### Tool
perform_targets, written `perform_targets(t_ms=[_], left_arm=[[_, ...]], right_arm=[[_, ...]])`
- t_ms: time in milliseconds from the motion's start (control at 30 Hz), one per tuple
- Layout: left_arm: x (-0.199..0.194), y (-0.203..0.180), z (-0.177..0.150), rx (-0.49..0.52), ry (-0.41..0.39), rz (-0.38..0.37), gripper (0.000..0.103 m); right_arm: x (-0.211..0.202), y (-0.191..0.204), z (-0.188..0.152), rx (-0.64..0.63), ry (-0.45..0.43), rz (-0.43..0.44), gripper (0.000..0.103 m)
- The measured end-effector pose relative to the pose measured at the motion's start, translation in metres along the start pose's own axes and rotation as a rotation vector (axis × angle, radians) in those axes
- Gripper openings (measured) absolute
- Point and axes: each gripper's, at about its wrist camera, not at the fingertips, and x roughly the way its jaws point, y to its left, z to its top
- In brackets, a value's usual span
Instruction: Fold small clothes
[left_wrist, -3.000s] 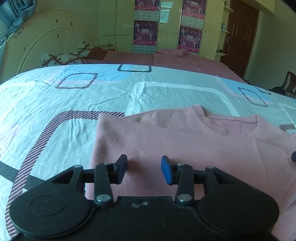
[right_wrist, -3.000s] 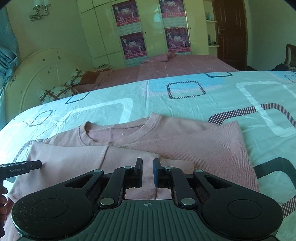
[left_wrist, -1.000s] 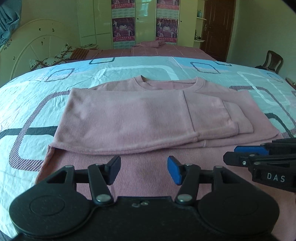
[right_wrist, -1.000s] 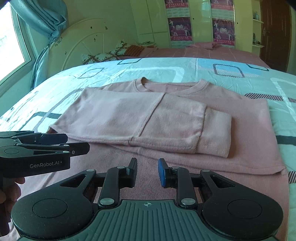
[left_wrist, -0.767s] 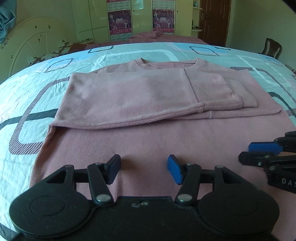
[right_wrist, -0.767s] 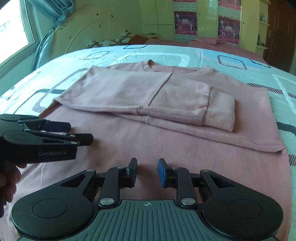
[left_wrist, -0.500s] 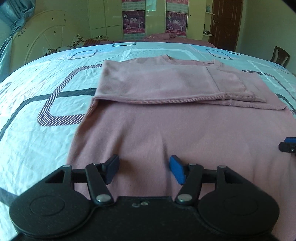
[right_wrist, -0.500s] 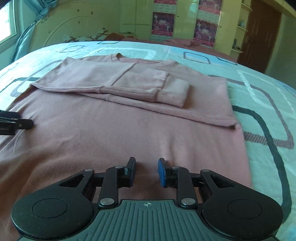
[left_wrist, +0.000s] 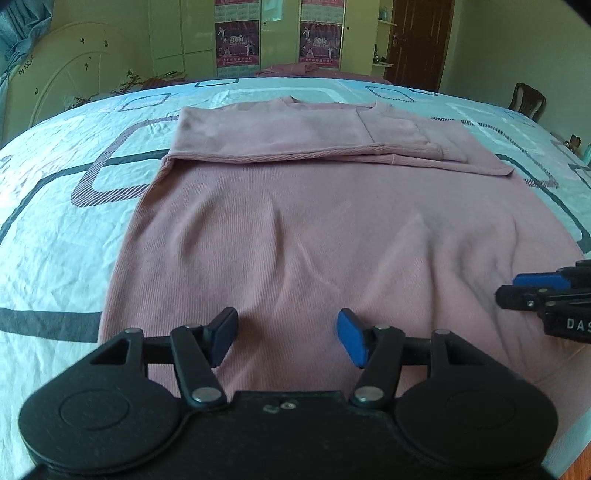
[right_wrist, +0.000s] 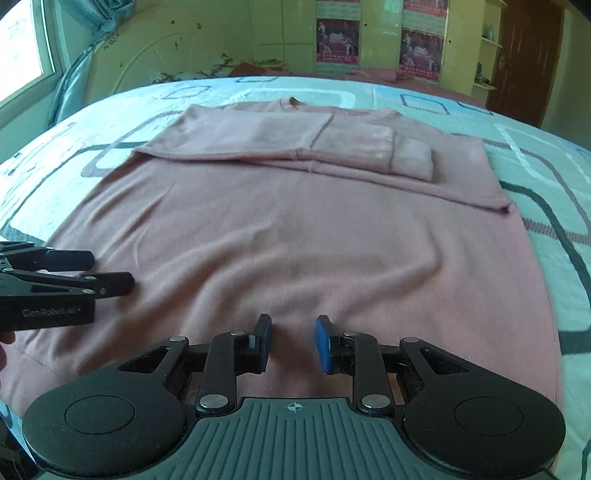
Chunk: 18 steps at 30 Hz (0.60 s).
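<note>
A pink sweater (left_wrist: 314, 229) lies flat on the bed, neck at the far end, both sleeves folded across the chest (left_wrist: 332, 140). It also shows in the right wrist view (right_wrist: 295, 229) with the folded sleeve cuff (right_wrist: 412, 160) on top. My left gripper (left_wrist: 286, 332) is open and empty, low over the sweater's near hem on the left side. My right gripper (right_wrist: 291, 341) is open and empty over the near hem on the right side. Each gripper shows at the edge of the other's view: the right gripper (left_wrist: 546, 291) and the left gripper (right_wrist: 70, 284).
The bedsheet (left_wrist: 55, 206) is pale blue with dark rounded-square patterns. A white headboard (right_wrist: 155, 62) and pillows stand at the far left. Wardrobe doors with posters (left_wrist: 236, 40), a brown door (left_wrist: 417, 40) and a chair (left_wrist: 528, 99) are beyond the bed.
Both grippers have drawn back from the folded sleeves toward the sweater's near hem and dropped lower. Both stayed open and empty.
</note>
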Motion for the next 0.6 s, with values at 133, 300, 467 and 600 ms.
perform_targets(t_ms=[133,300,467,600], left_arm=[[-0.008,0.010,-0.007,-0.003,0.007,0.007,0.059],[-0.016,0.012,-0.010,-0.016,0.016,0.021,0.059],[-0.028,0.013,-0.014,-0.026,0.007,0.020,0.065],[-0.040,0.016,-0.017,-0.030,-0.010,0.021,0.068]], right_arm=[[-0.017,-0.023,-0.025,0.017,-0.002,-0.085,0.025],[-0.036,-0.038,-0.043,0.056,0.000,-0.131,0.025],[-0.051,-0.033,-0.049,0.059,-0.018,-0.152,0.025],[-0.060,-0.031,-0.052,0.077,-0.033,-0.162,0.025]])
